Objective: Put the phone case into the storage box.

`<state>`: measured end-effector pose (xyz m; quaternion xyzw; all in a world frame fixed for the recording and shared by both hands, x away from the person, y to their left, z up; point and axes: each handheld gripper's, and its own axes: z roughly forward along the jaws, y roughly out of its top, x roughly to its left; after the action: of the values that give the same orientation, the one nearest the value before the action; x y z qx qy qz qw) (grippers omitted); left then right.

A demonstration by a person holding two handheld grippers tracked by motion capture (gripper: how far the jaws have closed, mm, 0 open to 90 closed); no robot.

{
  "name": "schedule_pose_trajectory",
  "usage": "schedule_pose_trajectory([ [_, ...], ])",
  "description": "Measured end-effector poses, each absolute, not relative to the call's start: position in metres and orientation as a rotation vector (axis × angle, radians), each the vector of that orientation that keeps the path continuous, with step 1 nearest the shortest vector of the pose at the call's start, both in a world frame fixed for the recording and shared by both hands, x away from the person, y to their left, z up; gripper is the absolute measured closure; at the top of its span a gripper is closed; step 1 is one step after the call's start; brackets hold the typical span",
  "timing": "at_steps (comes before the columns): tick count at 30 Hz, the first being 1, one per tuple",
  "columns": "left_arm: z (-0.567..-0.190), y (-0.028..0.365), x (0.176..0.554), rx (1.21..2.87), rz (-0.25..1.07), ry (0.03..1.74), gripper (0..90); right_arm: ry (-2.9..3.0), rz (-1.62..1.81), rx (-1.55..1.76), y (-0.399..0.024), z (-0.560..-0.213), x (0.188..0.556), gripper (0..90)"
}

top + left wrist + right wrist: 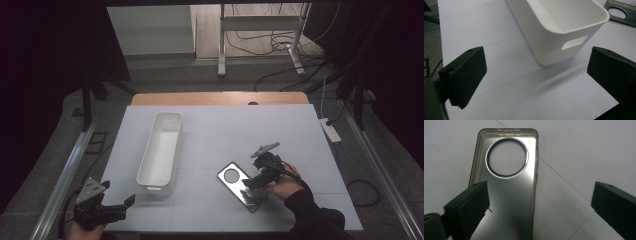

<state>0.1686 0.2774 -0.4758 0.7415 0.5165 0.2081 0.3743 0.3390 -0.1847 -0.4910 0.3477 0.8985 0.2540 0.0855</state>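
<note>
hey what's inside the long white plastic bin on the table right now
The long white plastic bin looks empty: bare white walls and floor in the high view. The left gripper view hides its floor behind the near wall.

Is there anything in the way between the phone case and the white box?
Nothing visible is. The phone case lies flat on the white table, right of the white box, with bare table between them. The right tongs hang open over the case; the left tongs are open near the box's near end.
</note>
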Motion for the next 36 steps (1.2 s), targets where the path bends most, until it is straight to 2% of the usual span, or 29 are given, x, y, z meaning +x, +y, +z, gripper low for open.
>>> schedule_pose_trajectory([
  [10,-0.476,0.277,0.169,1.900,0.532,1.322,3.4,2.749,0.661,0.974,-0.172,-0.497,0.344,58.6],
  [12,-0.476,0.277,0.169,1.899,0.532,1.321,3.4,2.750,0.647,0.968,-0.171,-0.498,0.345,66.4],
  [13,-0.476,0.277,0.169,1.899,0.532,1.321,3.4,2.750,0.647,0.968,-0.171,-0.498,0.345,66.4],
  [16,-0.476,0.277,0.169,1.898,0.531,1.320,3.5,2.745,0.644,0.965,-0.170,-0.499,0.347,75.7],
  [21,-0.476,0.277,0.169,1.901,0.531,1.321,3.5,2.752,0.646,0.985,-0.171,-0.501,0.348,80.2],
  [25,-0.476,0.277,0.169,1.904,0.530,1.320,3.9,2.752,0.641,1.007,-0.170,-0.502,0.348,87.0],
  [36,-0.476,0.279,0.170,1.896,0.508,1.316,4.4,2.719,0.642,1.043,-0.171,-0.499,0.348,88.9],
])
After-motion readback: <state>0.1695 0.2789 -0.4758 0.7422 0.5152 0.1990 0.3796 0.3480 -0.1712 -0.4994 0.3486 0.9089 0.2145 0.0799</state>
